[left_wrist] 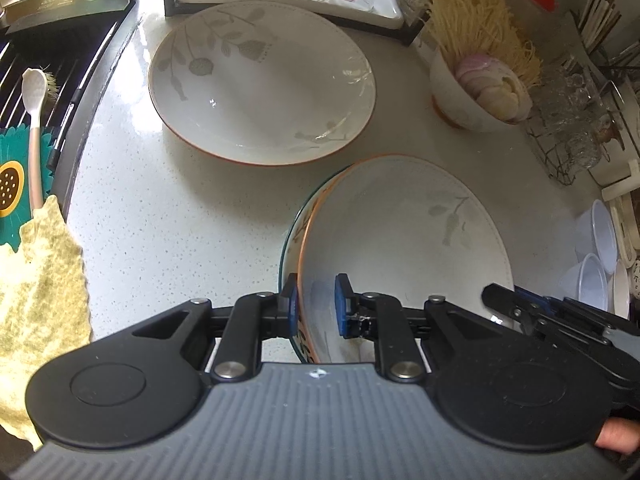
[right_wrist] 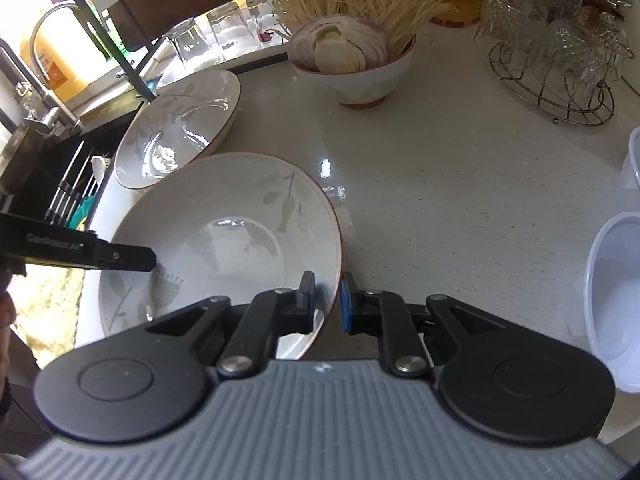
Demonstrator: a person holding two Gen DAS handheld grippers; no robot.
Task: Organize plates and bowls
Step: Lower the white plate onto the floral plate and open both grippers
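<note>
Kitchen, white speckled stone worktop (left_wrist: 168, 208), dark sink (left_wrist: 48, 64) at the left side, glass rack at the back. Shallow white ceramic plate with grey leaf print and orange rim (left_wrist: 404, 248) sits nearest, apparently stacked on a teal-rimmed patterned dish (left_wrist: 294, 236) underneath. Left gripper (left_wrist: 316, 304) has its jaws pinching the near-left rim; right gripper (right_wrist: 328, 300) pinches the opposite rim, one pad inside, one outside. A second matching leaf-print plate (left_wrist: 260, 84) lies flat further back, apart from the held one. A small white bowl of onion slices and enoki mushrooms (left_wrist: 476, 88) stands off to the right.

Handling call: glazed ceramic, stiff, fairly heavy, slick, chips easily. Rim grip on both sides looks right; keep it level, since the glaze gives the pads little friction. Lower gently if it goes onto the second plate.
</note>
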